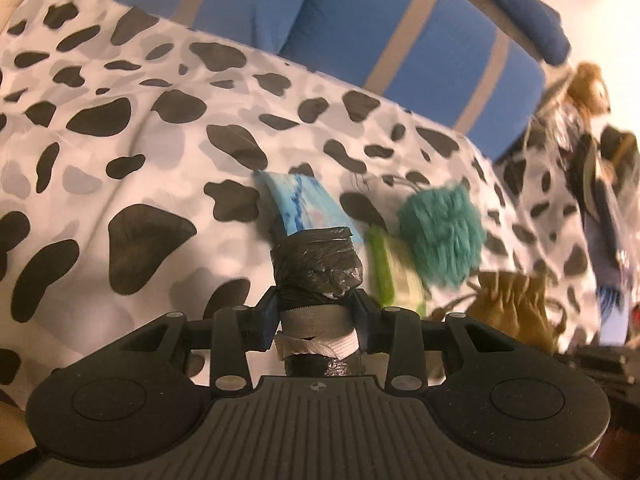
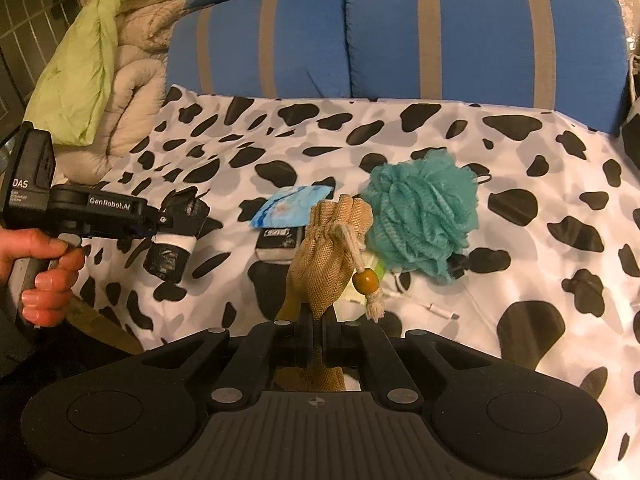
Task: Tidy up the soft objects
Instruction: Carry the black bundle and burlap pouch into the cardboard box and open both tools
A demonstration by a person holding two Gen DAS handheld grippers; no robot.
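Note:
My left gripper point(image 1: 318, 312) is shut on a roll of black plastic bags point(image 1: 316, 264) bound with a grey band; it shows from the side in the right wrist view point(image 2: 172, 248). My right gripper point(image 2: 318, 344) is shut on a tan burlap drawstring pouch point(image 2: 328, 256) with a wooden bead, held above the spotted sheet; the pouch also shows in the left wrist view point(image 1: 508, 300). A teal bath pouf point(image 2: 424, 220) lies on the sheet, also seen in the left wrist view point(image 1: 440, 236). A blue tissue packet point(image 2: 294, 210) lies left of it.
A black-and-white cow-print sheet point(image 2: 520, 184) covers the surface. Blue striped cushions point(image 2: 460, 28) stand behind. A green and beige quilt point(image 2: 108, 60) lies at the left. A green packet point(image 1: 390, 272) lies under the pouf. Plush toys and clutter point(image 1: 588, 92) sit at the far right.

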